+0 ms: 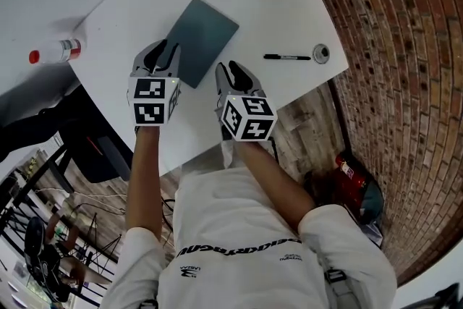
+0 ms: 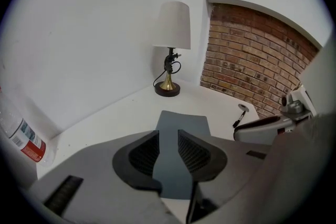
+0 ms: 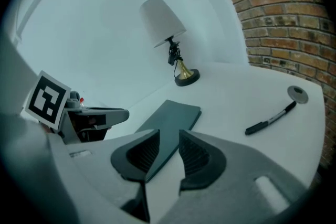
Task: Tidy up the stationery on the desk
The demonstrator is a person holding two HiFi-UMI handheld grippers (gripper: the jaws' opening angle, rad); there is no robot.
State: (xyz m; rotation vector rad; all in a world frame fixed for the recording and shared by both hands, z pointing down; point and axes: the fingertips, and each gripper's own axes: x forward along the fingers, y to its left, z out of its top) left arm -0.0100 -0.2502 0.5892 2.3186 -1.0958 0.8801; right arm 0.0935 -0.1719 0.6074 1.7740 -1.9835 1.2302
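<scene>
Notebook (image 1: pixel 201 38) lies flat mid-tabletop (image 1: pixel 278 3); pen (image 1: pixel 286 56) to its right, apart. Both the left hand-held gripper (image 2: pixel 168 140) and right hand-held gripper (image 3: pixel 169 143) are spread and empty, near the notebook's near edge. Judgement: notebook thin, light, fairly stiff; pinch a corner. Pen may roll; grip mid-barrel.

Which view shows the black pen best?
The right gripper view: the pen lies whole and large. The head view shows it whole but small; the left gripper view shows it tiny and far off.
</scene>
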